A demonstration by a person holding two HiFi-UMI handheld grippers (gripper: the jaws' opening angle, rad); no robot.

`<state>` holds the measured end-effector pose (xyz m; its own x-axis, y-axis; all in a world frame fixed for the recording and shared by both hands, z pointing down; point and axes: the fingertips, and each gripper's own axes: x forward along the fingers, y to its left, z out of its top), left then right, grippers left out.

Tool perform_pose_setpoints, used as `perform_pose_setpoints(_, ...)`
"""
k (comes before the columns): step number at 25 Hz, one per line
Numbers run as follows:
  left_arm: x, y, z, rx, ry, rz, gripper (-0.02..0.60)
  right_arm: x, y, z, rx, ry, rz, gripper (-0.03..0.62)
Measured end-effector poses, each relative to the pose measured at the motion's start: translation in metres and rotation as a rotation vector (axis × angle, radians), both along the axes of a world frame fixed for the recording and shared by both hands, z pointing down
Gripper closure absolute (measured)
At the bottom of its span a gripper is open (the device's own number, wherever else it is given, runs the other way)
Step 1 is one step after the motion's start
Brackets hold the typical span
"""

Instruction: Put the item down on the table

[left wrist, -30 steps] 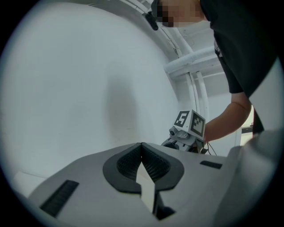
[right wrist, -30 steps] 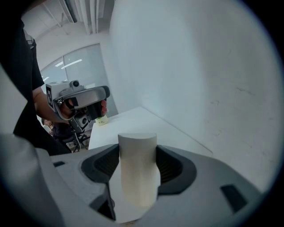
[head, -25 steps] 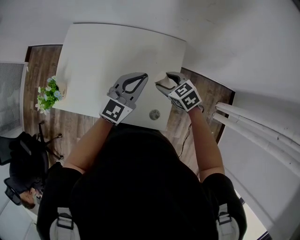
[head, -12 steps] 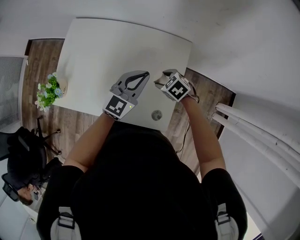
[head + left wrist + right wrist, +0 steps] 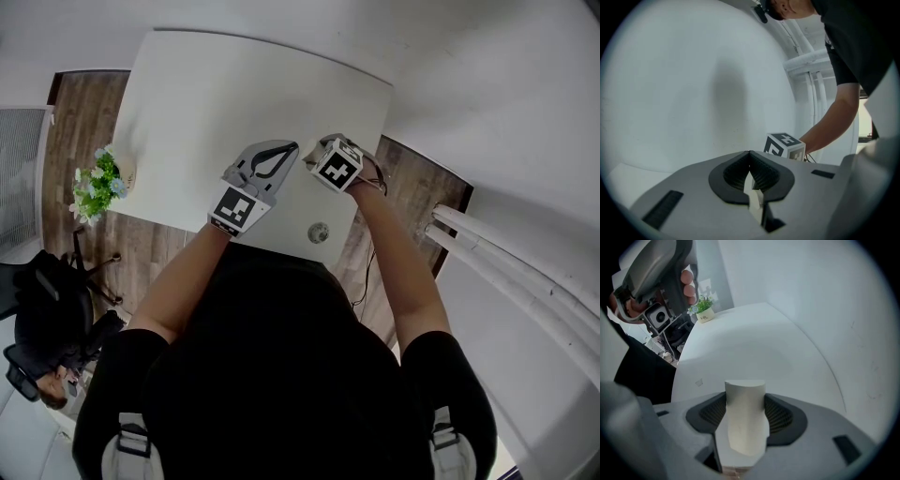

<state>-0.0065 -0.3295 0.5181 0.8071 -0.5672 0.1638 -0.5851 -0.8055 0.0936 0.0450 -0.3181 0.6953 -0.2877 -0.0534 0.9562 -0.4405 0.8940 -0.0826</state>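
Note:
My right gripper [image 5: 745, 391] is shut on a pale cream block [image 5: 744, 423] with a rounded top that stands up between its dark pads. It hangs above the white table [image 5: 740, 348]. In the head view the right gripper [image 5: 311, 155] sits over the table's near right part, its marker cube [image 5: 337, 167] covering most of the block. My left gripper [image 5: 278, 157] is just to its left, jaws together, nothing seen in them. The left gripper view has the closed left gripper [image 5: 749, 153] in front of a white wall, with the right gripper's cube [image 5: 784, 145] behind it.
A small potted plant [image 5: 97, 185] stands at the table's left edge, also the plant [image 5: 704, 310] at the far end in the right gripper view. A round grommet [image 5: 319, 232] lies near the table's front edge. Wood floor [image 5: 417, 192] and white pipes [image 5: 506, 258] are to the right.
My right gripper has turned and shifted left and slightly away, closer to the left gripper's tips, still holding the block. The left gripper has barely moved.

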Motion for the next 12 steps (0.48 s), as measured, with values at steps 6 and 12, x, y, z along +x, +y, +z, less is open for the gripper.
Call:
perform_pose_setpoints(6,-0.006,-0.010,0.015,-0.030,-0.005,0.001,0.588,-0.011,-0.009,0.014,0.006,0.002,0.005,0.332)
perform_pose_setpoints(12,-0.008,-0.019,0.024,-0.039,-0.012,0.006,0.588,-0.015,-0.014,0.029,0.010,0.009,0.020,0.335)
